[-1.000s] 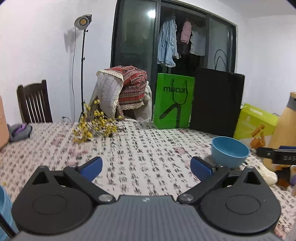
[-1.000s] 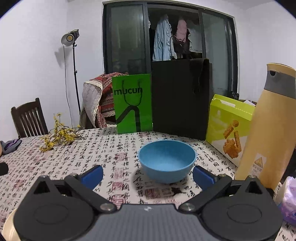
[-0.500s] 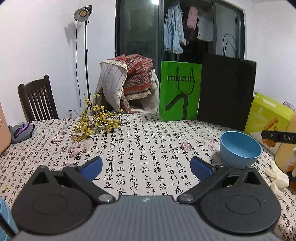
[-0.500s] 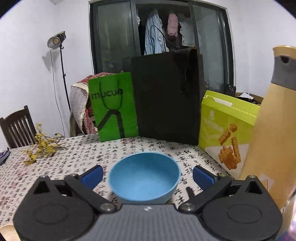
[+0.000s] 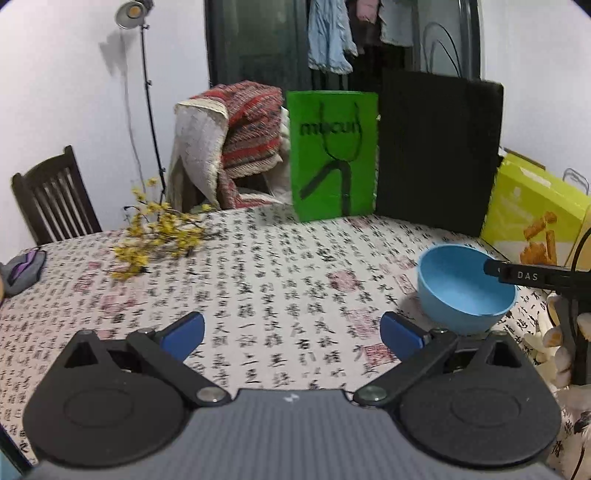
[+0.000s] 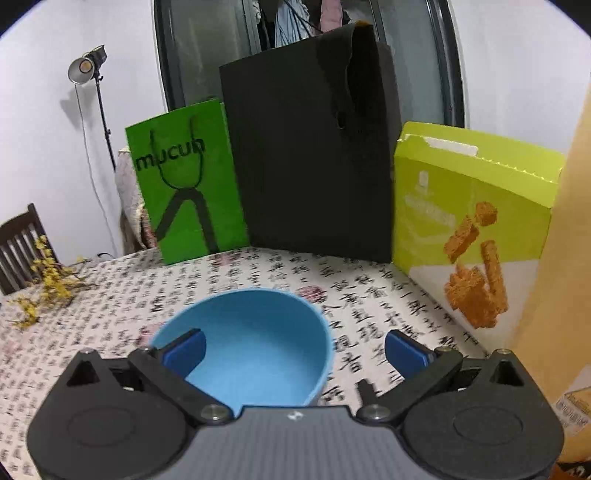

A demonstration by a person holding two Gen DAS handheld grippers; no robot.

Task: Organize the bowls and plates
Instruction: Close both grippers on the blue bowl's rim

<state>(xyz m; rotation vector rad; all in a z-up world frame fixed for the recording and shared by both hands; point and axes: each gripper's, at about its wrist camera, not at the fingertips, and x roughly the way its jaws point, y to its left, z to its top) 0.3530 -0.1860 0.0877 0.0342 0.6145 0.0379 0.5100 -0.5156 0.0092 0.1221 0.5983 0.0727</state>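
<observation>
Blue bowl: we see the blue bowl (image 6: pixel 255 343) upright on the calligraphy-print tablecloth (image 5: pixel 280 280), toward the right side of the table, nearer than the bags and box.
Right gripper: our right gripper (image 6: pixel 293 349) is spread wide and released; its left blue pad sits inside the bowl over the near-left rim, its right pad is outside the bowl to the right, so the bowl's right wall lies between the two pads. We cannot tell whether either pad touches the bowl.
Right gripper from the other side: in the left wrist view a black finger of it reaches in from the right and overlaps the bowl's far-right rim.
Left gripper: our left gripper (image 5: pixel 291 330) is released, fingers wide apart with only bare cloth between them; the bowl (image 5: pixel 466 286) lies just beyond and right of its right pad.
Far edge: green paper bag (image 6: pixel 186 181) on the left, black bag (image 6: pixel 314 155) touching beside it, yellow-green snack box (image 6: pixel 472 229) on the right.
Far left: a sprig of yellow flowers (image 5: pixel 155 236) lies on the cloth, well apart from the bowl.
Right edge: a tall tan bottle (image 6: pixel 565 266) stands close by the right gripper.
Behind the table: a dark wooden chair (image 5: pixel 55 195) and a lamp on a stand (image 5: pixel 133 9).
</observation>
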